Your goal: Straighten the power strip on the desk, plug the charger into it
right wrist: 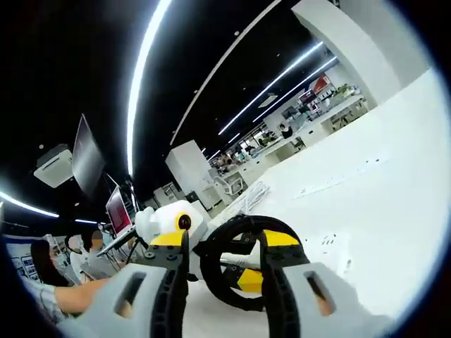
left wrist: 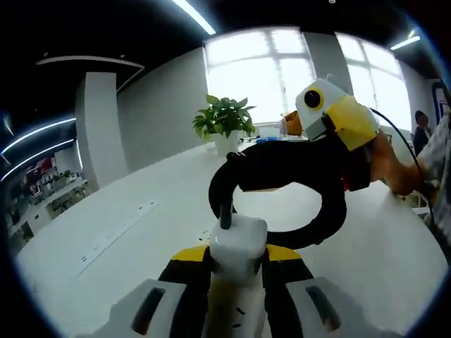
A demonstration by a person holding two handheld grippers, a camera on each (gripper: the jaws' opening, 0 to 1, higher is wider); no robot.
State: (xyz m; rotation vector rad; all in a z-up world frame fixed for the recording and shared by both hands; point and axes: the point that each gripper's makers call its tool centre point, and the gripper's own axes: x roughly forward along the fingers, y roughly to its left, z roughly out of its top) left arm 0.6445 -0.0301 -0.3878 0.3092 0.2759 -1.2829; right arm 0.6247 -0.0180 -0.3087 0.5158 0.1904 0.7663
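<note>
Left gripper [left wrist: 236, 278]: fingers clamping the white charger [left wrist: 238, 252]. Right gripper [right wrist: 224, 264]: fingers gripping its looped black cable [right wrist: 220, 278]. Power strip [left wrist: 116, 234] lying on the table [left wrist: 366, 246].

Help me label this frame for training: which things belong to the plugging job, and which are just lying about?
Job:
- charger, clamped in the left gripper
- its black cable
- power strip on the desk
- right gripper

Lying about:
- potted plant
- monitor
</note>
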